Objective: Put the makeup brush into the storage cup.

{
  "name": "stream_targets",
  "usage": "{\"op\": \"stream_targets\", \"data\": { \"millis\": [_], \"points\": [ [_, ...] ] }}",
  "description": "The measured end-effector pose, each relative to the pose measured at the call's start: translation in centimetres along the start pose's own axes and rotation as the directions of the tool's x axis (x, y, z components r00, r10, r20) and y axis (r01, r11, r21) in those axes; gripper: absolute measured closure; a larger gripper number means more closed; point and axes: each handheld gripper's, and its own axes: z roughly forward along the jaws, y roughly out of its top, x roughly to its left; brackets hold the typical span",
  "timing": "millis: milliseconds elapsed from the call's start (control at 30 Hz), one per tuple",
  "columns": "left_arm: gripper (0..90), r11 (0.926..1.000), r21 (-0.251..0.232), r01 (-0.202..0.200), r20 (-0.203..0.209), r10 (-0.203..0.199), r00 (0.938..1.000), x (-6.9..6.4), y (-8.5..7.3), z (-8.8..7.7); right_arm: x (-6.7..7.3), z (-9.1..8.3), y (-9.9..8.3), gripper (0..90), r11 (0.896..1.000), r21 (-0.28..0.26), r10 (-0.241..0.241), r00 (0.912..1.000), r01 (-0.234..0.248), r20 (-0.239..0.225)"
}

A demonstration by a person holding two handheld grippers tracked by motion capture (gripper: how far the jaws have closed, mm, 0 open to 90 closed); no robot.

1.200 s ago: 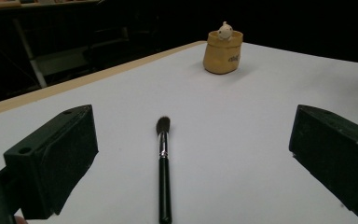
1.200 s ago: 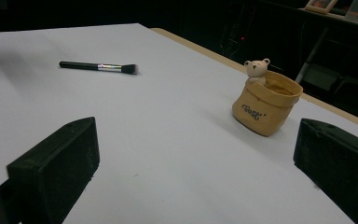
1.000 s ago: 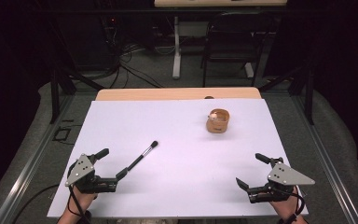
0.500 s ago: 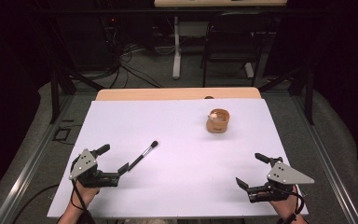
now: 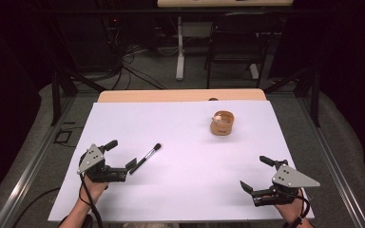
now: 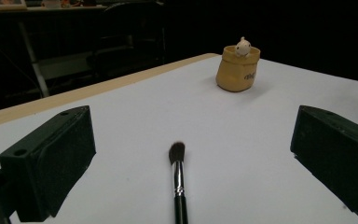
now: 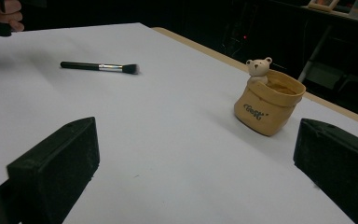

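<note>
A black makeup brush (image 5: pixel 145 157) lies on the white table sheet (image 5: pixel 185 190), bristles pointing away and to the right. My left gripper (image 5: pixel 122 154) stands open at the handle end. In the left gripper view the brush (image 6: pixel 178 181) lies between the wide-apart jaws, untouched. A tan sack-shaped pot with a small white bear on its rim (image 5: pixel 222 123) stands at the far right of the sheet. It shows upright in the left gripper view (image 6: pixel 238 68) and the right gripper view (image 7: pixel 269 103). My right gripper (image 5: pixel 255 173) rests open near the front right, with nothing between its jaws.
The sheet covers a wooden table whose far edge (image 5: pixel 180 95) shows as a bare strip. Behind it are a dark floor with cables, a chair (image 5: pixel 230 45) and a desk leg. In the right gripper view, the other hand (image 7: pixel 2 14) shows past the brush (image 7: pixel 98 66).
My left gripper has moved forward and a little right, bringing its jaws around the brush's handle end. The brush, the pot and the right gripper have stayed put.
</note>
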Motion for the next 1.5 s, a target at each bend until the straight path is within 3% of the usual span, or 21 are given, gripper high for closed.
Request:
{"op": "stream_targets", "data": {
  "millis": [67,200,567,1500],
  "points": [
    [0.0,0.9996,-0.007,0.028,-0.011,-0.028,0.9995,0.4,0.0,0.6,0.0,0.0,0.0,0.0,1.000,0.003,0.003,1.0000,-0.003,0.002],
    [0.0,0.9988,-0.012,0.048,-0.005,-0.048,0.9988,0.8,0.0,1.1,0.0,0.0,0.0,0.0,1.000,0.001,0.003,1.0000,-0.003,0.003],
    [0.0,0.9979,-0.035,0.054,-0.021,-0.055,0.9983,1.1,0.3,2.7,0.0,0.1,0.0,0.0,1.000,0.007,-0.001,1.0000,0.001,-0.001],
    [0.0,0.9991,-0.028,0.033,-0.040,-0.034,0.9986,1.6,0.8,6.7,0.0,0.1,0.0,0.0,1.000,0.011,0.000,1.0000,0.000,0.000]
  ]
}}
